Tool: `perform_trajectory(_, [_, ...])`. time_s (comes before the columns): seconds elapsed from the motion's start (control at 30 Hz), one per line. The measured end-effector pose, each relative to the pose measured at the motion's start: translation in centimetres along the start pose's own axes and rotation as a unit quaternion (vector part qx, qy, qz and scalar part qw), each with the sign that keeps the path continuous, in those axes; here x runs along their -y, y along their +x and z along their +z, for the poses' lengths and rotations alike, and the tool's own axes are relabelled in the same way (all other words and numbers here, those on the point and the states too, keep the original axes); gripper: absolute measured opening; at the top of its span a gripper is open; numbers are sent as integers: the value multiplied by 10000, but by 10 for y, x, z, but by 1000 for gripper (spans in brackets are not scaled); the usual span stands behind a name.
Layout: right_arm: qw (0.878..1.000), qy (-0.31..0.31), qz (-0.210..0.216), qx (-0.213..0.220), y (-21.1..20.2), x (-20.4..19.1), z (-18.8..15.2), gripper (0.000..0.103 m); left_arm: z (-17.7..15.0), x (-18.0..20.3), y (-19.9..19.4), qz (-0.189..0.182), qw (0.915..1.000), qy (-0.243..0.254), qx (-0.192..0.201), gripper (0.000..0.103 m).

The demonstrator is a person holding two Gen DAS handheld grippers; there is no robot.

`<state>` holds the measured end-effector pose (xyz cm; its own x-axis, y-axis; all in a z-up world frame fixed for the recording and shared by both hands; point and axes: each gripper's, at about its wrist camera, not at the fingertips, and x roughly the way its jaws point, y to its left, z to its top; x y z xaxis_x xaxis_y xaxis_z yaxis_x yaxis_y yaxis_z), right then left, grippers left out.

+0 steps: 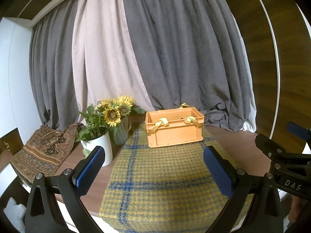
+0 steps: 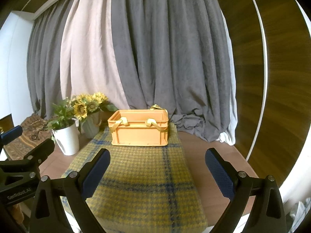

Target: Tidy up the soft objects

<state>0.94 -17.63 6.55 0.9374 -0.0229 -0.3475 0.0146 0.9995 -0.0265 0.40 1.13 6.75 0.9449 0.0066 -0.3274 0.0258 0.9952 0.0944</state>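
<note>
An orange plastic crate stands at the far end of a yellow-and-blue plaid cloth spread over the wooden table. Yellow fabric straps hang over the crate's near rim, and another loop shows at its back edge. What they belong to inside the crate is hidden. My left gripper hovers open above the cloth, short of the crate, holding nothing. My right gripper is beside it, also open and holding nothing.
At the left stand a white pot with a green plant and a green vase of sunflowers. A brown patterned cloth lies at the far left edge. Grey and pink curtains hang behind the table.
</note>
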Motion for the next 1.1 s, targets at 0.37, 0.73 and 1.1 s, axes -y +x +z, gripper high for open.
perform_trajectory(0.37, [10000,35,42,52,-15,5,-4,99,-2,4,-18,63,9999,28,93,103])
perform_trajectory(0.73, [10000,41,31,29,-18,7,-6,99,-4,4,-23,97,9999,51,99,103])
perform_trajectory(1.1, [10000,39,15,45,-20,8,-8,99,-6,0,-22,86,9999,41,137,103])
